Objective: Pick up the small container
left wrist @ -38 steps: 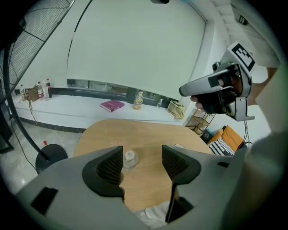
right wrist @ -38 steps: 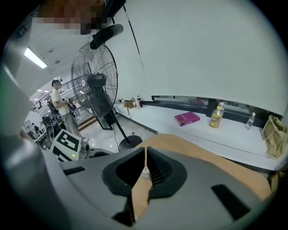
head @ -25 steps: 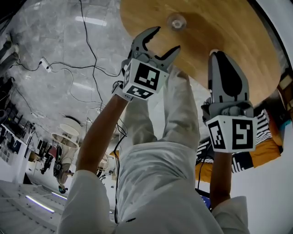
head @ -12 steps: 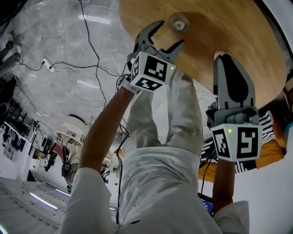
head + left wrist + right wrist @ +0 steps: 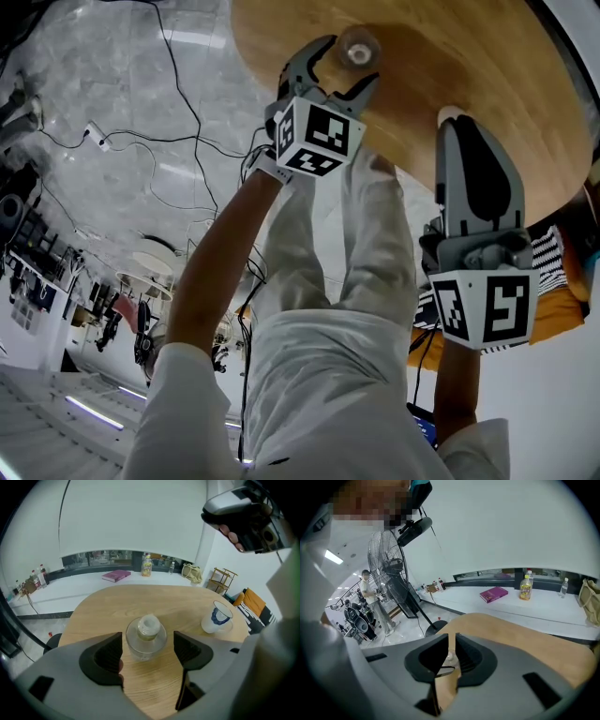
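Squarely between spread left gripper fingers: one small container; one cup nearby; right gripper fingers nearly together

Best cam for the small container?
Left gripper view: the small container sits centred in the open left claw, with its clear body and lid fully visible. Head view shows it tiny near the top edge, just beyond that claw. Right gripper view gives at most a sliver through the shut right claw.

Head view steeply down; left gripper view near; share small container.
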Available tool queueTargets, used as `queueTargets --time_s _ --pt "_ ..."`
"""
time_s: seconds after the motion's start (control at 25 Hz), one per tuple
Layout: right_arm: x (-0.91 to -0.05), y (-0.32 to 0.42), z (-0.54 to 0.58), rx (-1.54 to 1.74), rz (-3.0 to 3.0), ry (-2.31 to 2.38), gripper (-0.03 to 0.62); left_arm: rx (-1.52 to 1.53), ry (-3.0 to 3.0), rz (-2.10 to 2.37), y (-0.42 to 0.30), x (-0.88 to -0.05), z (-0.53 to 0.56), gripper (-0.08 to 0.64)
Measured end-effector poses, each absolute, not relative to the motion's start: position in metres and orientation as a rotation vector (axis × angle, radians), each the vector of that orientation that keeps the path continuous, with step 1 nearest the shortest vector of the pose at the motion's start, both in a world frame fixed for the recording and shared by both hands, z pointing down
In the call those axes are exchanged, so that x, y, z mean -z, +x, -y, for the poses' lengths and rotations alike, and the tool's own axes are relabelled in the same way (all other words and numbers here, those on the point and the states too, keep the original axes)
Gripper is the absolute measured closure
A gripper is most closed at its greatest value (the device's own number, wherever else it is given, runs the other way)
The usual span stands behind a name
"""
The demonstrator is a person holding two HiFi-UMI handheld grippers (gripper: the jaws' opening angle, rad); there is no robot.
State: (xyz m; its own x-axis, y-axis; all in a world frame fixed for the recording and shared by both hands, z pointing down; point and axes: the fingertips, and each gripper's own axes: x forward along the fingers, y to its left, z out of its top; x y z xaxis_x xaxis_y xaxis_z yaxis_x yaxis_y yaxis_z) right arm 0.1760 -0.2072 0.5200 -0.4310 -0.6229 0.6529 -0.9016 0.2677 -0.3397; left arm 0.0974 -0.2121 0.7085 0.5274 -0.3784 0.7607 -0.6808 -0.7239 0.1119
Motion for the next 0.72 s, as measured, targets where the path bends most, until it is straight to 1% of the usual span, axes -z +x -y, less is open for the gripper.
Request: queueTargets --time_s 0.72 --pt "-0.534 0.192 0.217 -1.039 2.135 1.393 0.531 -1.067 2.392 0.956 0.120 -0.734 0.237 0.230"
